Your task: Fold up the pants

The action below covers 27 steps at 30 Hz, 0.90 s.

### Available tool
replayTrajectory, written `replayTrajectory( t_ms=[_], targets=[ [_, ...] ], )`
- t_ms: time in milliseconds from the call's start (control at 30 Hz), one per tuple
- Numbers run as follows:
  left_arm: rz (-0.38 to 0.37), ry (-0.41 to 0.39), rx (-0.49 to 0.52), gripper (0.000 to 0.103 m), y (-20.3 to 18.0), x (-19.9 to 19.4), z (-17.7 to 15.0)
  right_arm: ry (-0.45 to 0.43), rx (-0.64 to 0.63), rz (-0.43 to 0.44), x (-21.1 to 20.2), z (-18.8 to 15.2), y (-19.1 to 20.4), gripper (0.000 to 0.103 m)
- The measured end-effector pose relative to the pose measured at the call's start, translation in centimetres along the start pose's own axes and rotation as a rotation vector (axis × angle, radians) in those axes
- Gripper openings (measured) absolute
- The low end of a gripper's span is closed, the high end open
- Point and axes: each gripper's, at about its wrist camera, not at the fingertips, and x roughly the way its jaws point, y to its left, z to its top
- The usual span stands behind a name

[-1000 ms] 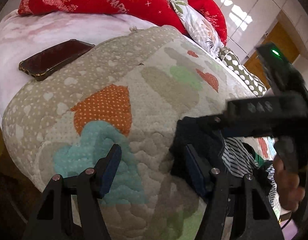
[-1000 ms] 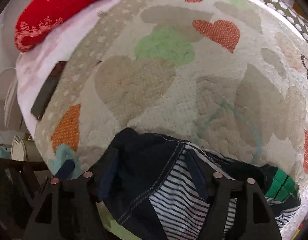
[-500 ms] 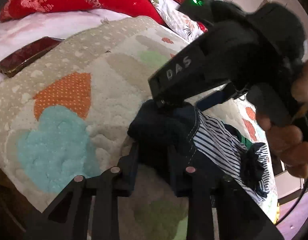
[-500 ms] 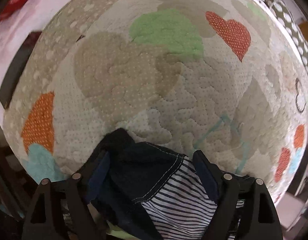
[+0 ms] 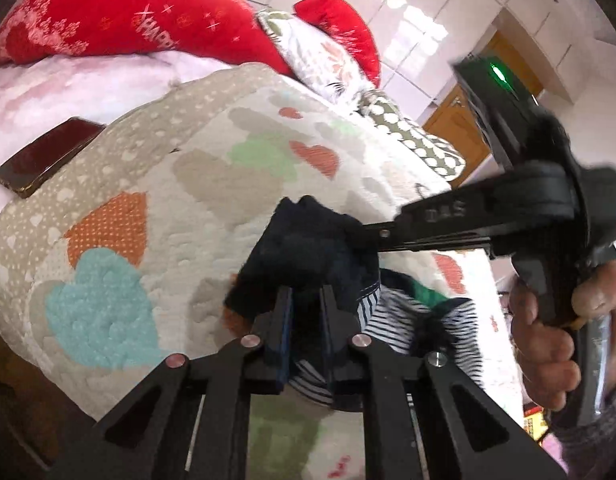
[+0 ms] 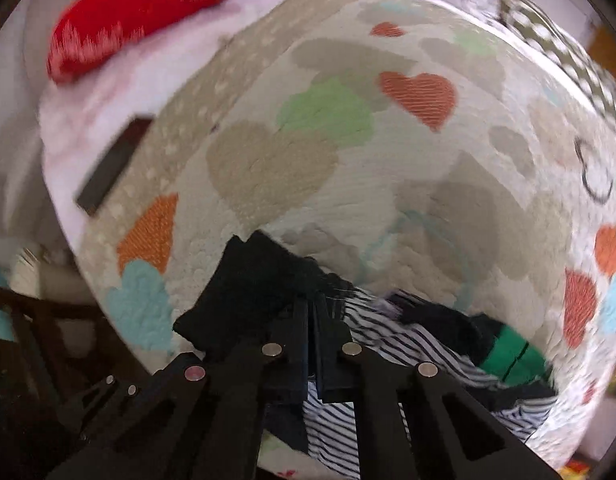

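Dark navy pants (image 5: 308, 248), striped lining showing, lie bunched at the near edge of the heart-print quilt (image 5: 212, 184). Left gripper (image 5: 307, 308) is pinched narrow on the dark hem; right gripper (image 6: 313, 316) likewise clamps it, just beside. Risks: grips so close together may lift a wad, not a flat edge; thin bite could slip; dragging might rumple the quilt toward the phone (image 5: 48, 156).
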Motion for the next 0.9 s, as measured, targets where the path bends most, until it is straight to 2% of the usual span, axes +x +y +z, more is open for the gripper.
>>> replayTrajectory(
  t_ms=[200, 267, 433, 533, 567, 633, 767, 833, 900],
  targets=[
    [-0.066, -0.009, 0.045, 0.014, -2.7, -1.6, 0.8, -0.129, 0.134, 0.153, -4.5, -3.3, -6.9, 0.003],
    [-0.082, -0.013, 0.046, 0.019, -3.4, -1.8, 1.1, -0.17, 0.182, 0.199, -5.7, -5.0, -9.7, 0.003],
    [-0.064, 0.008, 0.025, 0.026, -4.6, -0.4, 1.3, -0.239, 0.292, 0.274, -6.6, -9.4, -15.6, 0.003],
    [-0.032, 0.079, 0.052, 0.028, -6.1, 2.2, 0.6, -0.255, 0.37, 0.274, -6.2, -12.1, -19.3, 0.003],
    [-0.029, 0.129, 0.082, 0.028, -7.3, 3.6, -0.1, -0.261, 0.401, 0.255, -5.9, -13.0, -20.7, 0.003],
    [-0.043, 0.187, 0.126, 0.028, -9.0, 5.1, -1.3, -0.289, 0.465, 0.188, -6.0, -14.6, -22.8, 0.004],
    [-0.068, 0.291, 0.249, 0.029, -13.1, 7.9, -4.7, -0.378, 0.566, 0.188, -7.7, -17.2, -25.8, 0.004],
    [-0.054, 0.314, 0.269, 0.03, -13.9, 8.8, -5.8, -0.442, 0.569, 0.243, -9.3, -18.1, -26.1, 0.005],
    [-0.029, 0.312, 0.296, 0.032, -14.5, 9.1, -6.5, -0.483, 0.541, 0.349, -10.1, -18.6, -25.4, 0.005]
  ],
)
